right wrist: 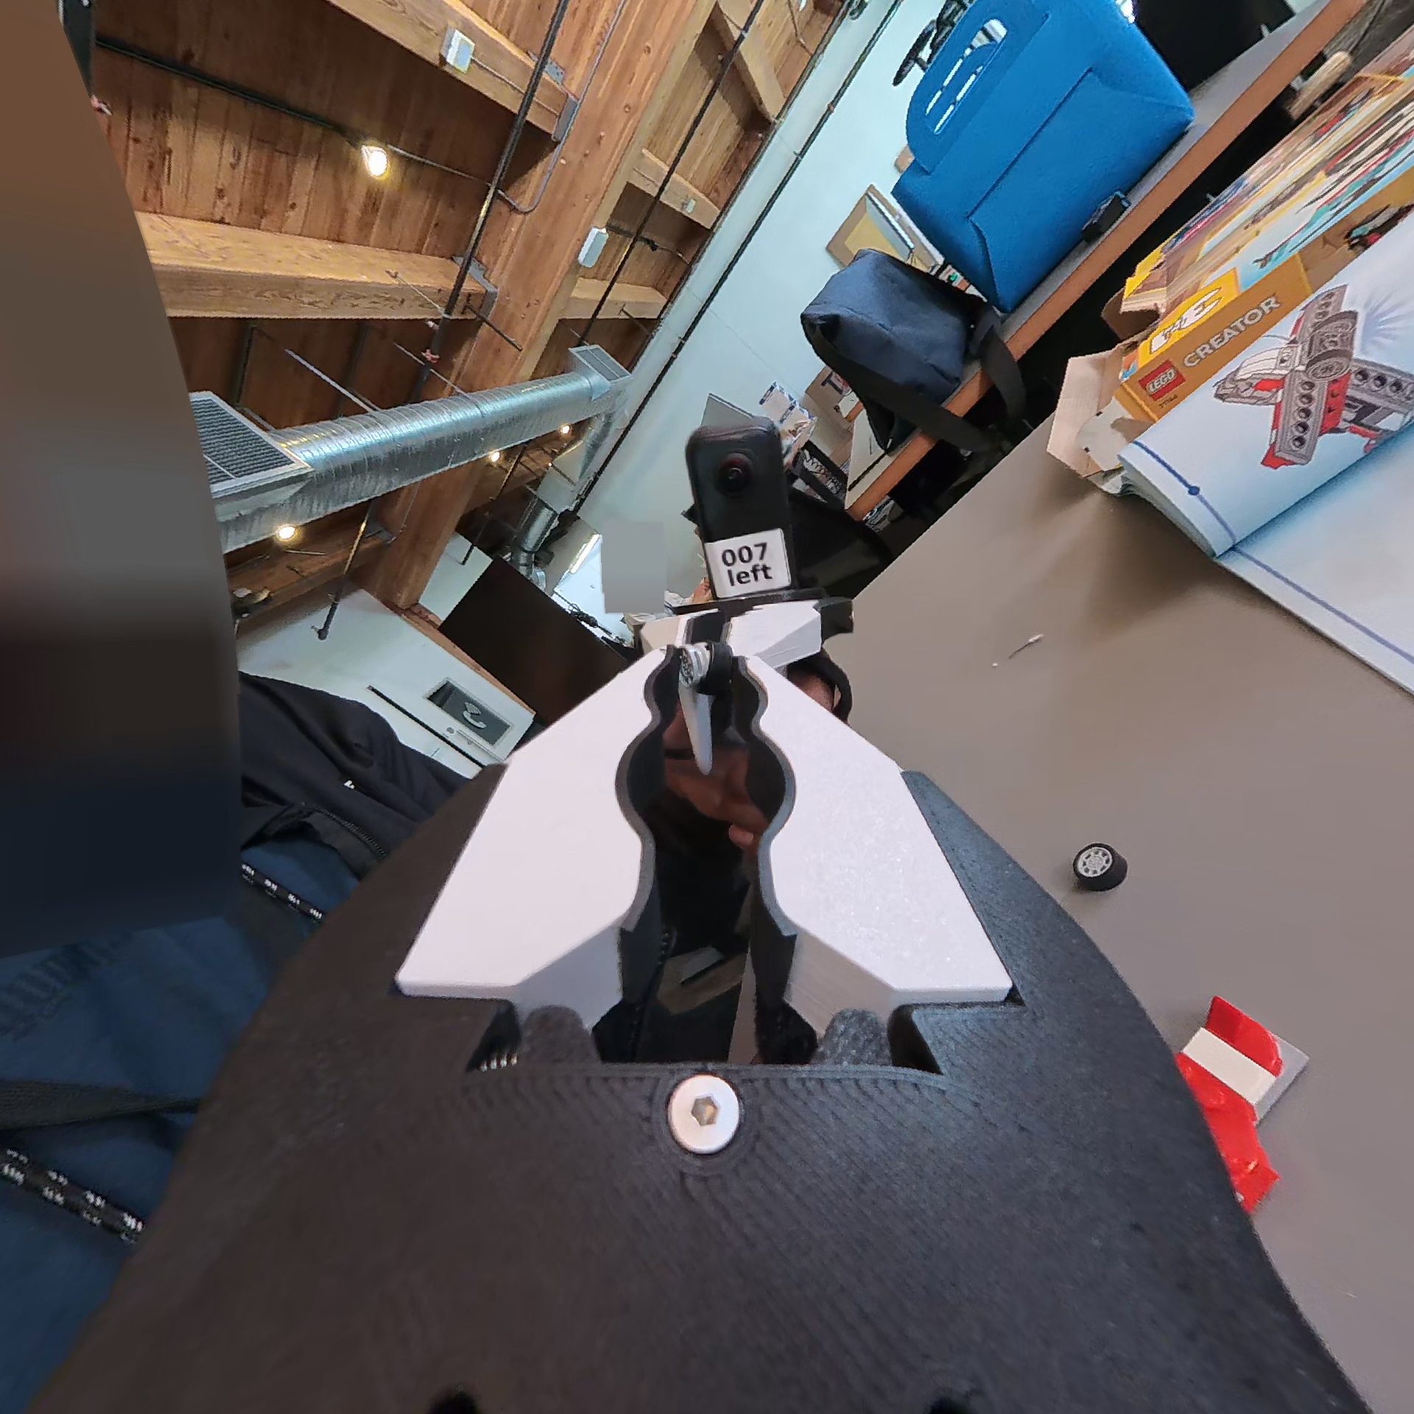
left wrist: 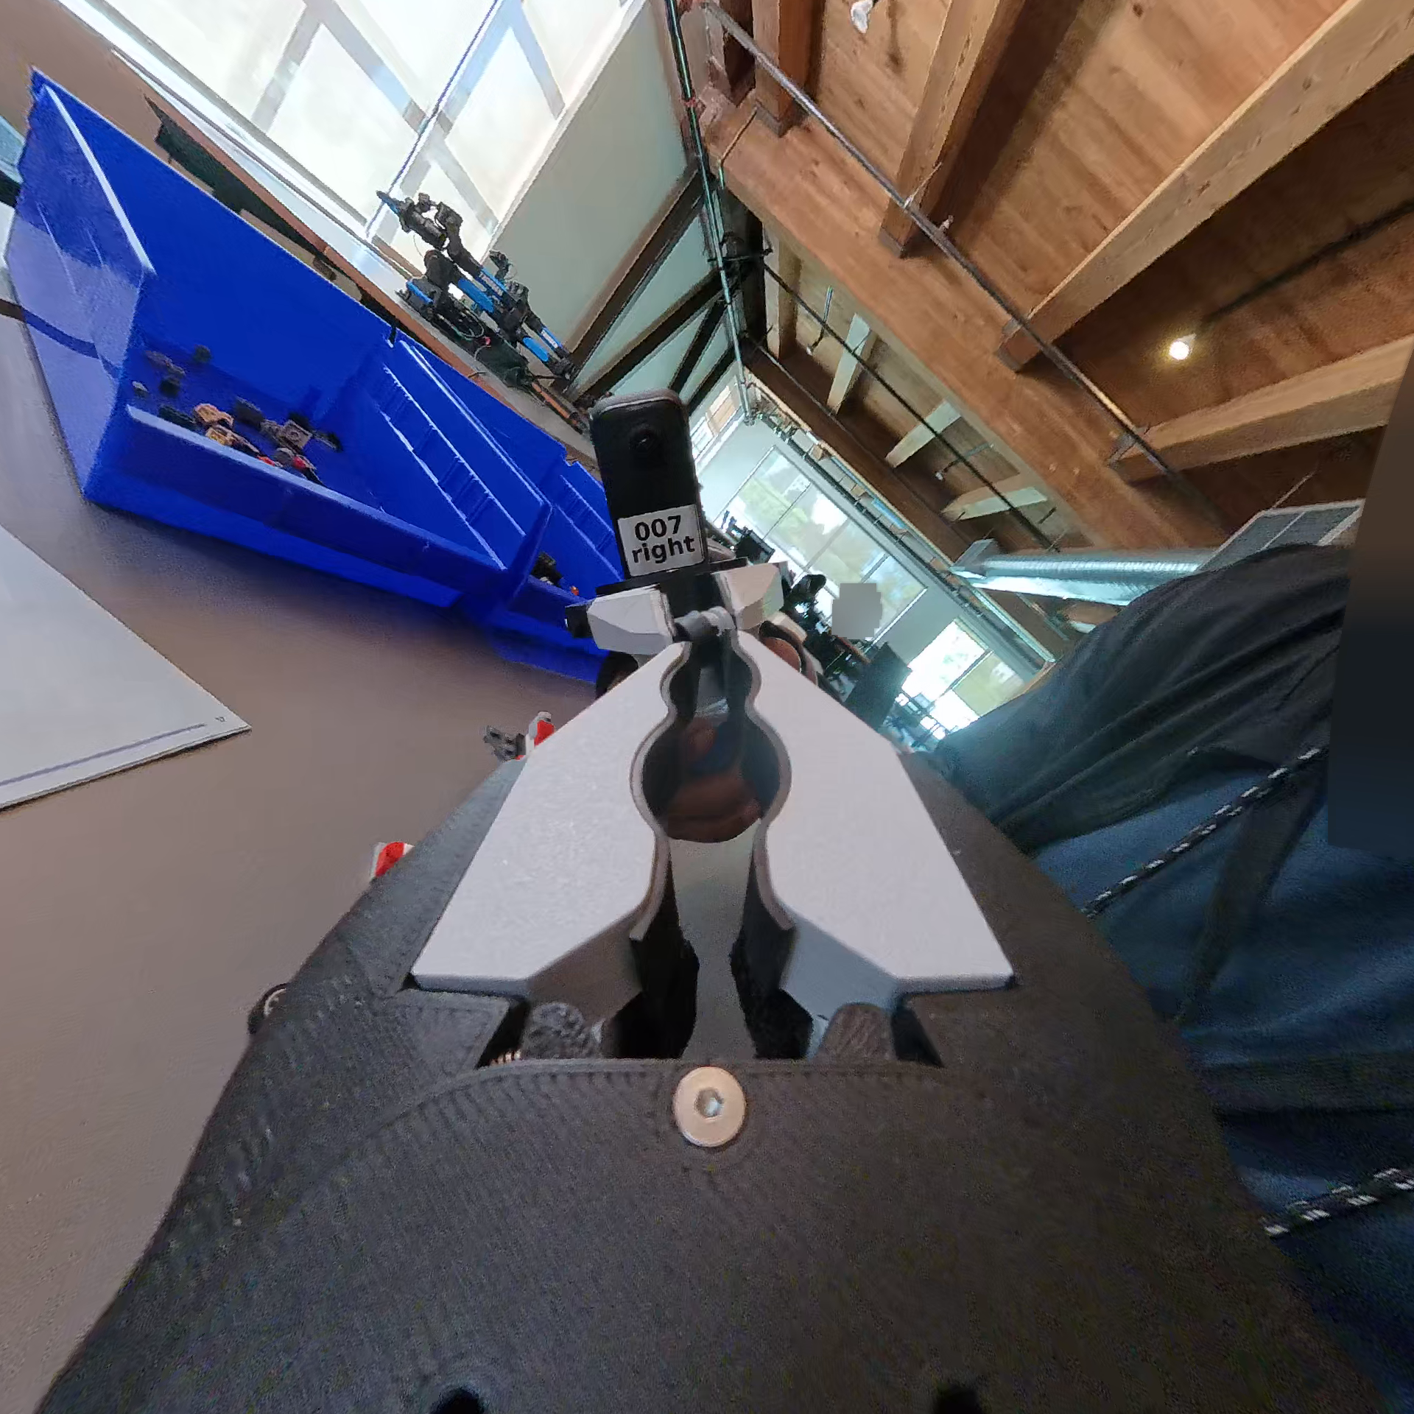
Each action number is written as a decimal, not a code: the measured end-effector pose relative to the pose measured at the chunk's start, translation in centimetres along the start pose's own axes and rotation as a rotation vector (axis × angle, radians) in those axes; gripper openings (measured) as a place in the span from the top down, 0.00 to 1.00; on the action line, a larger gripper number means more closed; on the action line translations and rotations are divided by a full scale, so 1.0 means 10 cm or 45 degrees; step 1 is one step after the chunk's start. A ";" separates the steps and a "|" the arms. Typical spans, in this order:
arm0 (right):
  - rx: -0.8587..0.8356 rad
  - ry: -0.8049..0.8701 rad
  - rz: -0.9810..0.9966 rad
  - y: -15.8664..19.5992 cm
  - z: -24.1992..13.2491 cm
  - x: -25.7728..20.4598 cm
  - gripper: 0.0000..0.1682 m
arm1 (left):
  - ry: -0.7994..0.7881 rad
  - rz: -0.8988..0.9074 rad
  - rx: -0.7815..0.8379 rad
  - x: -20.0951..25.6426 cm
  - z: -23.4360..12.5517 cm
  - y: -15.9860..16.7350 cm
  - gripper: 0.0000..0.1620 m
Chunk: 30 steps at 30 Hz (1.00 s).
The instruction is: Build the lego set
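My two grippers meet tip to tip above the brown table. My left gripper [left wrist: 702, 649] is shut at its tips on a small grey pin piece [left wrist: 702, 623]. The right gripper's grey fingers [left wrist: 623, 621] and its black camera face it from behind the piece. My right gripper [right wrist: 702, 659] is shut at its tips on a small grey round part with a pale blade [right wrist: 700, 723] that hangs down between my fingers. The left gripper's white fingers [right wrist: 788, 627] face it. I cannot tell how the two small parts join. A red and white partial build [right wrist: 1224, 1086] lies on the table at the right.
Blue bins [left wrist: 428, 490] at the left hold several loose pieces [left wrist: 229, 428]. A grey mat [left wrist: 92, 689] and small red and white pieces [left wrist: 535, 731] lie near. A small wheel [right wrist: 1099, 866], an open instruction booklet [right wrist: 1301, 474] and the set's box [right wrist: 1224, 329] are at the right. A person's dark clothing is close behind. Left and right tips are no more than a few centimetres apart.
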State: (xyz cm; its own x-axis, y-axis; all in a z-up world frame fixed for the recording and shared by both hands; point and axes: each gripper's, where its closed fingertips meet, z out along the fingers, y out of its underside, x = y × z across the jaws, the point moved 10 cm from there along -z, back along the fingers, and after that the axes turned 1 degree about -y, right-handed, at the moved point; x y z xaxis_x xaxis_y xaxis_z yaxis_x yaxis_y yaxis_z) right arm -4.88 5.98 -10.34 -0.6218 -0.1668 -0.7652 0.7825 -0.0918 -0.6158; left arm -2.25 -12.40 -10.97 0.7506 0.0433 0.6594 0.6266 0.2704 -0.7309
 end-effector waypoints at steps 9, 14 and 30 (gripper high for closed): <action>-0.035 0.030 -0.076 -0.03 0.00 -0.06 0.94 | 0.024 0.028 0.003 0.04 0.00 -0.02 0.96; -0.042 0.043 -0.109 -0.04 0.00 -0.08 0.94 | 0.079 -0.061 0.033 0.02 0.00 0.00 0.95; -0.065 0.087 -0.213 -0.06 0.01 -0.13 0.94 | 0.155 -0.261 0.098 -0.04 0.03 0.03 0.87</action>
State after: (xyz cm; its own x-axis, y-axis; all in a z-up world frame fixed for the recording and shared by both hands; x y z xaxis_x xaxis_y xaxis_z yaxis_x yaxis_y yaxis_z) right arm -4.51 6.17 -8.94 -0.7454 -0.0859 -0.6610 0.6662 -0.0626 -0.7432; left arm -2.48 -12.10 -11.41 0.6323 -0.1351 0.7628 0.7538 0.3344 -0.5657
